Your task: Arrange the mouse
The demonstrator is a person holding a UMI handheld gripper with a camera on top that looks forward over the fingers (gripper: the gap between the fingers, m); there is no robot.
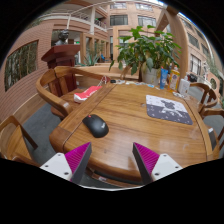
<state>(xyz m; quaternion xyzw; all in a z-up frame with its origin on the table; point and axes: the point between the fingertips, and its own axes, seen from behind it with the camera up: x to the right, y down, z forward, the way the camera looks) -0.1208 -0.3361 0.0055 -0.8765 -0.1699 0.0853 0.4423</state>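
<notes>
— Magenta pads [78, 156] on the two fingers, nearest of all. How does the claw [111, 160] stand?

— Spread wide, with nothing between the fingers. It hangs above the near edge of the wooden counter [125, 125], and bare planks show in the gap.

— And the mouse?

— A black mouse [96, 125] lies on the counter just ahead of the fingers, nearer the left finger than the right, and apart from both. Nothing touches it.

— What lies beyond it?

— Further on and to the right, a mouse mat [167, 107] with a printed picture lies flat on the planks, well apart from the mouse. To the left, near the far left edge of the counter, lies something red and white [88, 92]; I cannot tell what it is.

— Anything around the counter?

— Wooden chairs: one at the near left [14, 140], one further back on the left [52, 88], another at the right [205, 95]. Past the far end of the counter stand leafy potted plants [145, 50], a white pot under one of them. Behind all that rises a brick building [35, 45] with windows and balconies
</notes>
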